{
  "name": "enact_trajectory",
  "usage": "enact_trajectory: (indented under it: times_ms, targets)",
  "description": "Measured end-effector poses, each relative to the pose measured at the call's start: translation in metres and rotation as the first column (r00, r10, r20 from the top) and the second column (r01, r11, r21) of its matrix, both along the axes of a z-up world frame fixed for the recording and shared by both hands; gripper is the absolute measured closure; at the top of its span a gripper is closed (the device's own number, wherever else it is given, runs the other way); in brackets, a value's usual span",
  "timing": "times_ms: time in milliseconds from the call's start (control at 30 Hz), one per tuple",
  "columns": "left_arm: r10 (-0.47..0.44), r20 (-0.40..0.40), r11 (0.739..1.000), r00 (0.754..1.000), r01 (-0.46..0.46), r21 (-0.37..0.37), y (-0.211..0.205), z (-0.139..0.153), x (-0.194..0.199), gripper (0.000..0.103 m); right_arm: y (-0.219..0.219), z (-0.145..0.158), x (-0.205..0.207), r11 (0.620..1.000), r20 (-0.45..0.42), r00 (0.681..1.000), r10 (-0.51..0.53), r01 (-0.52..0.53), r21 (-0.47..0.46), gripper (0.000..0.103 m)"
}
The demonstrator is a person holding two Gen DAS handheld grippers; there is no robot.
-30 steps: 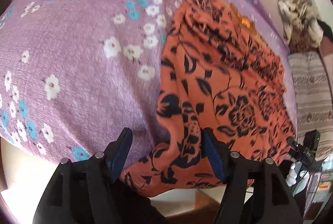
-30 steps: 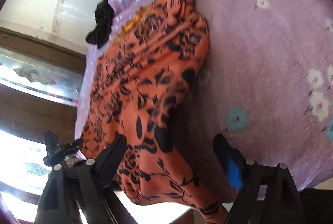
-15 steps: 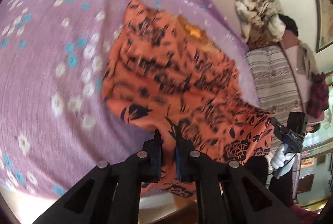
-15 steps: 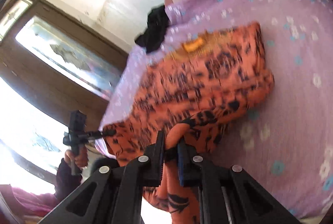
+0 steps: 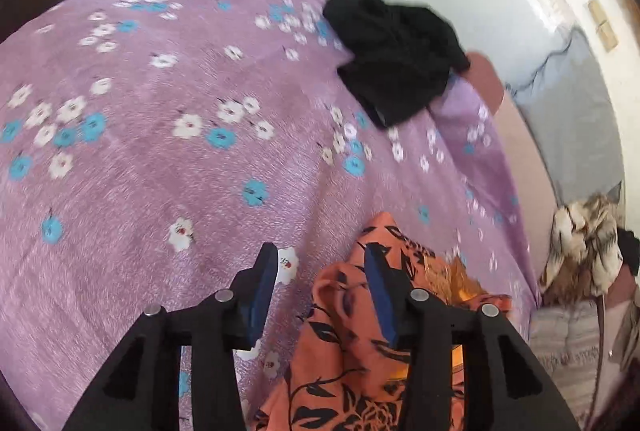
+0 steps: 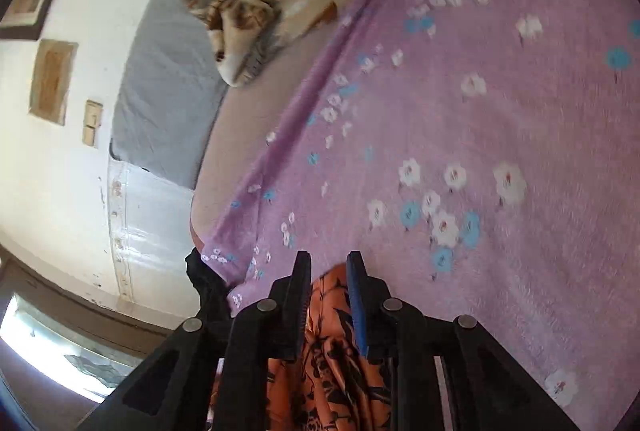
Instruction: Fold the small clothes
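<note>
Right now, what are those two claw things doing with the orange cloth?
Left gripper open, nothing held. Right gripper partly open, orange garment between its fingers. Garment bunched on the purple blanket. Black garment far off, not blocking.

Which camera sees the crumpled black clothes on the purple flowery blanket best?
The left wrist view. There the crumpled black clothes lie whole and unblocked near the far edge of the purple flowery blanket. The right wrist view shows only a dark sliver beside the right gripper, mostly hidden.
</note>
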State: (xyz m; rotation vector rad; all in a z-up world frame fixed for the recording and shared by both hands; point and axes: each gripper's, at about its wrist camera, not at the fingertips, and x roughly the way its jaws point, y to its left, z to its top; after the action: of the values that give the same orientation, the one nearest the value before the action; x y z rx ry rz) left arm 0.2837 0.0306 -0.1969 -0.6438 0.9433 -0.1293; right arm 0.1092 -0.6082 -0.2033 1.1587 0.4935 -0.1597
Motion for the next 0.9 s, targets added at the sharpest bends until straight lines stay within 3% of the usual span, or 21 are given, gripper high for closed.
enact_trajectory:
  times_ms: [33,100,200,300,333,400,600,667,700,767,800,833,900]
  targets:
    - [0.026,0.031,1.0,0.999,-0.027,0.014,-0.003,-0.001,-0.012,0.053,0.009,0.017,0.003,0.992,-0.012,0.999,0.04,-0.042,-0.116,0.082]
    - [0.046,0.027,0.997,0.999,-0.047,0.058,-0.008,0.001,-0.023,0.051,0.044,0.048,0.011,0.933,-0.02,0.989,0.146,-0.144,-0.329,0.082]
    - [-0.106,0.056,0.993,0.993,0.102,0.067,-0.027,0.019,-0.024,0.05,0.107,0.066,0.021,0.843,-0.05,0.935,0.351,-0.339,-0.417,0.082]
    - [-0.171,0.078,0.98,0.982,0.161,0.115,-0.045,0.023,-0.032,0.032,0.167,0.063,0.031,0.737,-0.161,0.855,0.492,-0.508,-0.445,0.082]
    - [-0.193,0.062,0.975,0.979,0.184,0.125,-0.048,0.019,-0.03,0.031,0.176,0.058,0.03,0.722,-0.184,0.837,0.516,-0.54,-0.433,0.082]
    - [-0.209,0.028,0.973,0.978,0.204,0.112,-0.046,0.008,-0.025,0.031,0.186,0.049,0.03,0.733,-0.2,0.829,0.522,-0.556,-0.392,0.082]
    - [-0.213,-0.022,0.976,0.977,0.212,-0.038,-0.033,-0.011,-0.003,0.025,0.175,0.052,0.019,0.791,-0.186,0.896,0.404,-0.444,-0.42,0.082]
    - [-0.224,-0.036,0.973,0.974,0.222,-0.058,-0.034,-0.014,0.001,0.025,0.169,0.057,0.02,0.813,-0.171,0.916,0.362,-0.4,-0.424,0.078]
    - [-0.239,-0.043,0.97,0.97,0.237,-0.059,-0.037,-0.015,0.002,0.025,0.168,0.059,0.02,0.82,-0.167,0.925,0.342,-0.381,-0.428,0.072]
    - [-0.256,-0.04,0.965,0.966,0.254,-0.064,-0.04,-0.015,0.003,0.025,0.165,0.067,0.017,0.823,-0.164,0.935,0.315,-0.355,-0.443,0.051]
    - [-0.261,-0.032,0.964,0.965,0.258,-0.068,-0.039,-0.014,0.003,0.025,0.164,0.071,0.014,0.828,-0.152,0.945,0.29,-0.327,-0.456,0.025]
    - [-0.264,-0.025,0.963,0.964,0.261,-0.071,-0.039,-0.013,0.002,0.025,0.163,0.077,0.009,0.834,-0.12,0.958,0.26,-0.286,-0.473,0.017]
    - [-0.263,-0.021,0.962,0.965,0.261,-0.076,-0.039,-0.013,0.002,0.025,0.16,0.084,0.002,0.841,-0.058,0.97,0.234,-0.232,-0.489,0.015]
